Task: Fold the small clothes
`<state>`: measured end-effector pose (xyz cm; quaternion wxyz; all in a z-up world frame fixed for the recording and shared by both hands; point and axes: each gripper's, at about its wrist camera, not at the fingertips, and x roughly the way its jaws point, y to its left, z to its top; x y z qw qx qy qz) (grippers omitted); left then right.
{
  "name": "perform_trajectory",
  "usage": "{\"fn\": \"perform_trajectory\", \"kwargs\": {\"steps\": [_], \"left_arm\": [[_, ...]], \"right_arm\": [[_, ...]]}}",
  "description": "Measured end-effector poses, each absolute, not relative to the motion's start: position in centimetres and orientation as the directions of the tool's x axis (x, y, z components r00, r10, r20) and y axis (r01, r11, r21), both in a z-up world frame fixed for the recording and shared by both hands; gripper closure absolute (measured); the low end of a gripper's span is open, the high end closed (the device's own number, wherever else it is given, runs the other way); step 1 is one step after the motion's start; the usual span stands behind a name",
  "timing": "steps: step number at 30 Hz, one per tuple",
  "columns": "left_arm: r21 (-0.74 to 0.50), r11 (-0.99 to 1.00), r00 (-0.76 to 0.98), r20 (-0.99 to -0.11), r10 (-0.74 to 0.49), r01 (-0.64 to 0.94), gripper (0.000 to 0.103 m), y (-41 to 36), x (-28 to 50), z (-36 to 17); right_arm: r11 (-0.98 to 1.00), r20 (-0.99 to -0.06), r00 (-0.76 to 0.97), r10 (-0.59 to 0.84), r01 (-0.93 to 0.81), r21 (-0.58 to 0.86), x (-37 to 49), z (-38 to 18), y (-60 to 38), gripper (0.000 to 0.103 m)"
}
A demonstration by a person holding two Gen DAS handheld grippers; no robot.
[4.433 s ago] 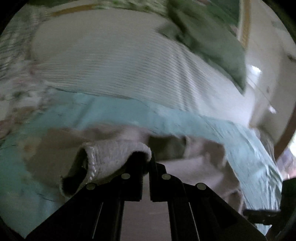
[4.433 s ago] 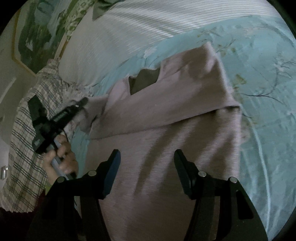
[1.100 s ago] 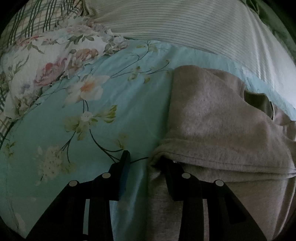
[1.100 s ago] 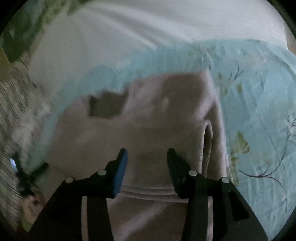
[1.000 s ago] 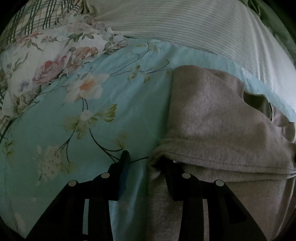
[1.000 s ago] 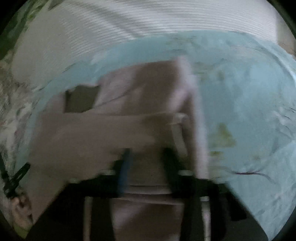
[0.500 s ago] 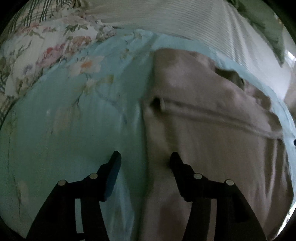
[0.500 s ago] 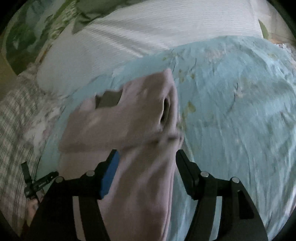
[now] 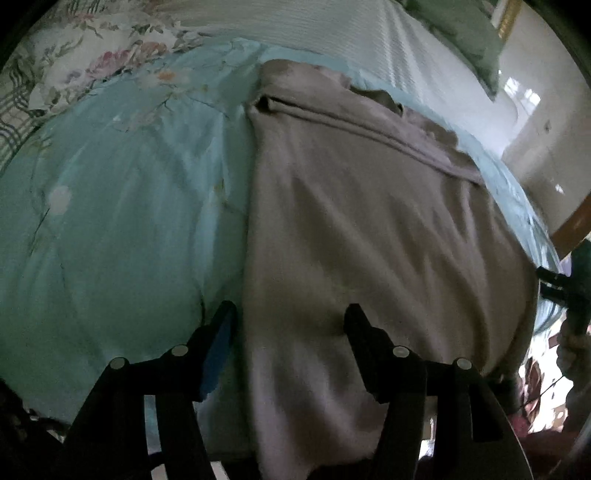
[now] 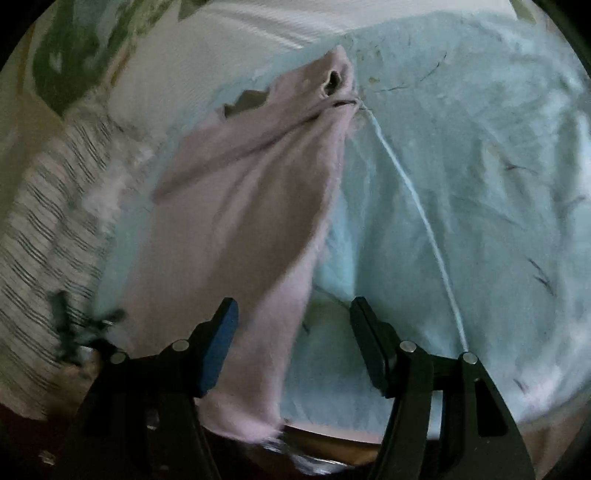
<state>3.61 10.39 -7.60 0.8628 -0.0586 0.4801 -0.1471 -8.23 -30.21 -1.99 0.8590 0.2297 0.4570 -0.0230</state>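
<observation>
A pinkish-grey top (image 9: 369, 221) lies flat on the light blue flowered bed cover (image 9: 110, 221), its hem at the bed's near edge. A sleeve (image 9: 351, 122) is folded across its chest. My left gripper (image 9: 289, 308) hovers over the top's left side near the hem; its jaws are opening and press on nothing. In the right wrist view the top (image 10: 240, 203) runs away from me, with the sleeve cuff (image 10: 334, 79) at its far right corner. My right gripper (image 10: 293, 302) is open over the top's right edge, holding nothing.
A white striped pillow (image 9: 314, 29), a flowered pillow (image 9: 92, 55) and a green pillow (image 9: 461, 33) lie beyond the top. Plaid cloth (image 10: 37, 221) lies at the left. The other hand-held gripper (image 9: 565, 288) shows at the right edge. The bed's near edge (image 10: 332, 439) is just below the fingers.
Both grippers have drawn back from the folded sleeve toward the bed's near edge. The right gripper let go of the sleeve end and opened. The left jaws widened.
</observation>
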Motion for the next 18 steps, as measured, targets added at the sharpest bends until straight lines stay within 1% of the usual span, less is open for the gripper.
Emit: {"fn": "perform_trajectory", "kwargs": {"steps": [2, 3, 4, 6, 7, 10, 12, 14, 15, 18], "left_arm": [[-0.214, 0.955, 0.491, -0.822, -0.289, 0.204, 0.042, 10.1, 2.1, -7.7], [-0.189, 0.959, 0.494, -0.826, -0.271, 0.210, 0.042, 9.9, 1.4, -7.7], [-0.166, 0.962, 0.493, -0.832, -0.255, 0.218, 0.042, 9.6, 0.7, -7.8], [-0.141, 0.963, 0.485, -0.841, -0.239, 0.231, 0.042, 9.2, 0.1, -7.9], [-0.139, 0.962, 0.476, -0.846, -0.239, 0.236, 0.041, 9.0, -0.1, -8.0], [-0.168, 0.957, 0.442, -0.859, -0.260, 0.236, 0.041, 9.0, -0.8, -8.6], [-0.186, 0.957, 0.407, -0.874, -0.265, 0.223, 0.042, 8.8, -1.2, -9.6], [-0.173, 0.958, 0.408, -0.877, -0.255, 0.228, 0.043, 8.7, -1.9, -9.9], [-0.169, 0.957, 0.409, -0.876, -0.255, 0.235, 0.043, 8.7, -2.3, -10.0], [-0.189, 0.953, 0.398, -0.876, -0.272, 0.236, 0.043, 9.0, -2.8, -10.6]], "right_arm": [[0.934, -0.835, 0.548, 0.053, 0.267, 0.235, -8.5, -1.4, -28.6, 0.039], [0.944, -0.838, 0.545, 0.024, 0.264, 0.198, -8.6, -1.1, -27.9, 0.039], [0.947, -0.832, 0.555, 0.024, 0.254, 0.196, -8.6, -0.9, -27.3, 0.039], [0.941, -0.812, 0.580, 0.060, 0.239, 0.240, -8.3, -0.5, -26.5, 0.039], [0.938, -0.817, 0.574, 0.055, 0.250, 0.239, -7.8, -0.6, -26.2, 0.037], [0.945, -0.872, 0.486, -0.062, 0.310, 0.105, -6.4, -2.2, -25.2, 0.036], [0.957, -0.878, 0.465, -0.112, 0.289, 0.031, -6.4, -2.5, -24.6, 0.036], [0.960, -0.884, 0.437, -0.167, 0.275, -0.046, -7.1, -2.3, -24.5, 0.036], [0.958, -0.886, 0.431, -0.172, 0.283, -0.048, -7.7, -2.2, -25.0, 0.036], [0.941, -0.888, 0.438, -0.140, 0.339, 0.019, -9.7, -1.7, -27.7, 0.036]]}}
